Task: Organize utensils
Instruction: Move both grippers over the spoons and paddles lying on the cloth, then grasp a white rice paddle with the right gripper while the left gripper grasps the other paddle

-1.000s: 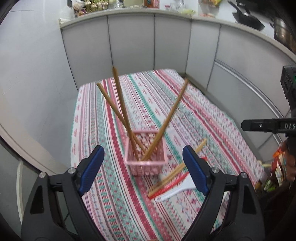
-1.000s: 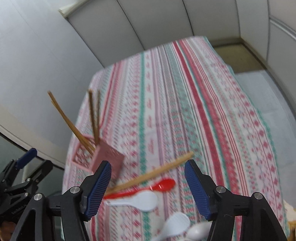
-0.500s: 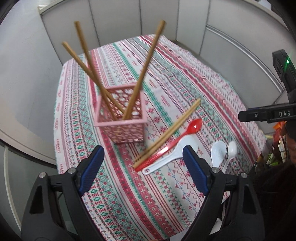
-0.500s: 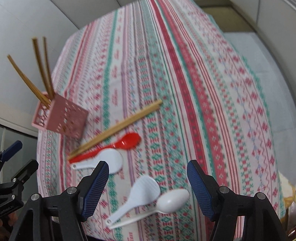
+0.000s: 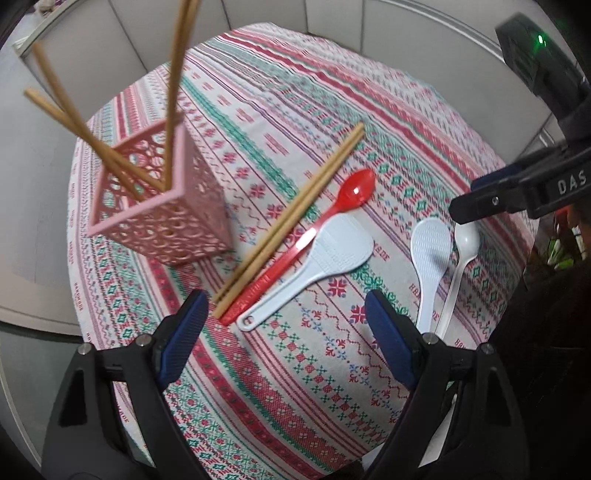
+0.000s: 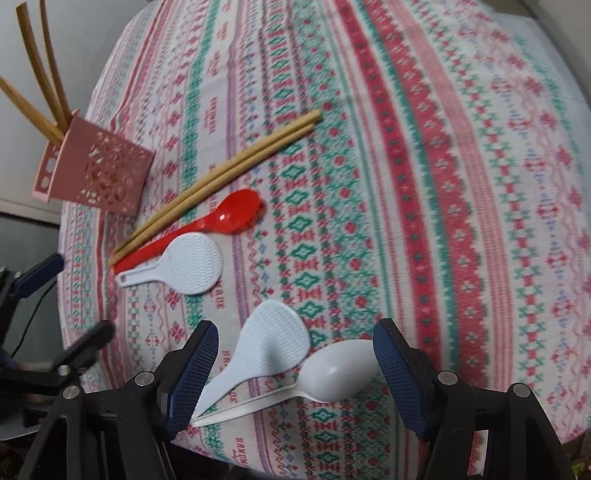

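Patterned tablecloth over a small table, grey partition panels behind it, drop-offs on all sides.

Nearest, right wrist view: right gripper wide, jaws closing, pads not on anything yet. Between them at 6 o'clock lie a white rice paddle and a white spoon, handles crossing or touching near the near table edge. Risk: closing here could catch both handles, or pinch cloth and drag it.

Left wrist view: left gripper open and empty, above bare cloth. Just ahead at 12 the butt ends of a chopstick pair, a red spoon and a second white paddle converge, touching or nearly so. Same risk: one pinch takes two items, or knocks the sticks off parallel.

Further, at 10–11 o'clock in the left view, the pink lattice holder stands upright with several chopsticks leaning out. Looks light; a bump from an incoming utensil or the left jaw could tip it, and it sits near the left table edge.

Open room: far half of the table at 12–2 is bare, good for staging. Near edge is tight; both grippers sit close together, right one visible at 3 in the left view.
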### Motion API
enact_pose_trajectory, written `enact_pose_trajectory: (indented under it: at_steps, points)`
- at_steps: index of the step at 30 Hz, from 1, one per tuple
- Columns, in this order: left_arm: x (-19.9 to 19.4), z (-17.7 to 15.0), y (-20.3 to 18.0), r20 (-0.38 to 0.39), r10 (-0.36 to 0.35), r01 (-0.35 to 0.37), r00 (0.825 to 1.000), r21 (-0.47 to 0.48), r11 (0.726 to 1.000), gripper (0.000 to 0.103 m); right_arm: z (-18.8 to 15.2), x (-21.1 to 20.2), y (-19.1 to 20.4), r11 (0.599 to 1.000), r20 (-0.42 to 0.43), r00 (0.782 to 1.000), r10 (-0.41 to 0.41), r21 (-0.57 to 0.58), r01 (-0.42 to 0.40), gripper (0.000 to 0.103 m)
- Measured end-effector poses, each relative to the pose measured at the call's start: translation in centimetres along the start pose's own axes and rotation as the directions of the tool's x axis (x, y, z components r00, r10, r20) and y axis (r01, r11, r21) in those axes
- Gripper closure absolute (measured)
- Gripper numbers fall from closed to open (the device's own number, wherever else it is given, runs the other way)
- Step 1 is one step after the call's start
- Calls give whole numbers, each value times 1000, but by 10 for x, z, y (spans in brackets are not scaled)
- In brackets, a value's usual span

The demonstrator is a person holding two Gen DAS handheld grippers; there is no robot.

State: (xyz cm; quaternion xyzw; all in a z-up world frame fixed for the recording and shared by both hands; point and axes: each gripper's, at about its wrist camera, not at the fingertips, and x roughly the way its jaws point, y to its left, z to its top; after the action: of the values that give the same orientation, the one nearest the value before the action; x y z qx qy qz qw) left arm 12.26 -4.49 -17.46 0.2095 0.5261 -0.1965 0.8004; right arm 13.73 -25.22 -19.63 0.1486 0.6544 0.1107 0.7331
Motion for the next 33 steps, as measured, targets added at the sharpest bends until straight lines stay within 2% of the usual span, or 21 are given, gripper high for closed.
enact_pose_trajectory:
  at_steps: [1,3,6,11,14,16,18,19,22,24,27,30,33]
  points:
    - [2,0,-1,-8,0,0,1000,6,1000,16,1,3,0,1000,-11,1000,15,-7,-15,35]
    - [6,0,-2,-19,0,0,1000,11,1000,16,1,9,-1,999,-41,998,46,-12,-46,50]
    - [7,0,-4,-25,-5,6,1000,17,1000,16,2,21,-1,997,-88,994,69,-11,-70,62]
    - [10,-1,-8,-27,-4,4,1000,26,1000,17,4,32,-3,999,-117,993,20,-34,-24,65]
    - [12,-1,-9,-32,-4,5,999,39,999,17,5,35,0,998,-115,993,20,-57,-27,66]
    - [15,1,-11,-34,-6,8,999,49,999,17,6,36,2,997,-114,993,21,-68,-29,72]
    - [17,2,-12,-35,-10,13,999,60,998,19,8,43,7,997,-119,993,10,-80,-20,91]
    - [19,2,-13,-36,-13,16,999,68,998,19,9,46,9,996,-118,993,11,-82,-20,91]
    - [25,5,-17,-36,-20,24,999,99,995,22,14,41,13,996,-86,996,37,-80,-44,96]
    - [30,8,-19,-40,-32,37,999,118,992,29,18,32,14,995,-59,996,61,-77,-66,100]
    - [37,10,-18,-52,-57,64,997,126,990,37,21,11,13,995,5,999,52,-80,-51,101]
    - [45,15,-20,-62,-52,61,997,150,987,43,23,-14,10,997,82,996,39,-77,-33,101]
    - [52,21,-25,-63,-41,53,997,196,979,45,23,-35,9,997,147,989,26,-74,-15,101]
